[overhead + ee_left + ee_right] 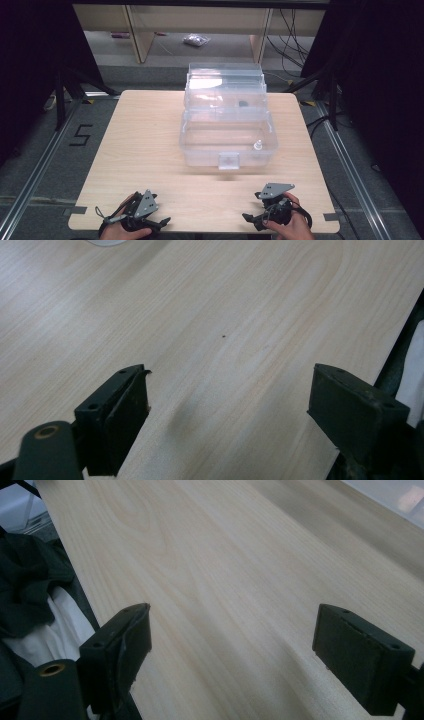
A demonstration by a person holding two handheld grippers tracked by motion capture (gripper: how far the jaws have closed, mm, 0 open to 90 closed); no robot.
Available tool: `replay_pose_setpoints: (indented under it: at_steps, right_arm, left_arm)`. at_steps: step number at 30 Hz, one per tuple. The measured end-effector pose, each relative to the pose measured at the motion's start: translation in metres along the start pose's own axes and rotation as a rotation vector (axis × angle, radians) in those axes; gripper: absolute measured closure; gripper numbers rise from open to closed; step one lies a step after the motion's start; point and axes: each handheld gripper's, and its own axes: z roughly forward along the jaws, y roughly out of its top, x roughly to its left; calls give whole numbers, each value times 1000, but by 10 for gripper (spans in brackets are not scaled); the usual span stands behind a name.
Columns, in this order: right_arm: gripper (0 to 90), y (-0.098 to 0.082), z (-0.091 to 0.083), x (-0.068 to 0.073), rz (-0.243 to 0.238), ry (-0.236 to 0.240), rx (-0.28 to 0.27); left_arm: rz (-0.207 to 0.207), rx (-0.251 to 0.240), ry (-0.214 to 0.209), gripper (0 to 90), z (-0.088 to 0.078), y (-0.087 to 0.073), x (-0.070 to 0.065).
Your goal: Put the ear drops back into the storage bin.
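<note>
— Nearest the lens: left gripper (150,221) and right gripper (260,217), both at the near edge of the table (145,145), jaws spread wide, grasping nothing.

— And the clear plastic box (227,135)?

— Mid-table, well apart from both grippers, lid tipped back, front latch tab (229,160) facing forward. Something small and pale (258,145) inside; hard to tell what.

— Handling?

— Probably light, stiff, thin-walled and slick; liable to slide or flex. Best gripped at the rim or latch tab, not the smooth wall.
</note>
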Motion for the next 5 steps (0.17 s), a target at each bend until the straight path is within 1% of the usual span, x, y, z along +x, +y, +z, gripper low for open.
replay_pose_setpoints:
  at_steps: [3, 5]
  right_arm:
    - [167, 0, 0, 0, -4, -2, -4]
    - [167, 0, 0, -1, -6, 1, -1]
  left_arm:
    - [-1, 0, -1, 157, 0, 0, 0]
    - [8, 3, -3, 157, -1, 0, 1]
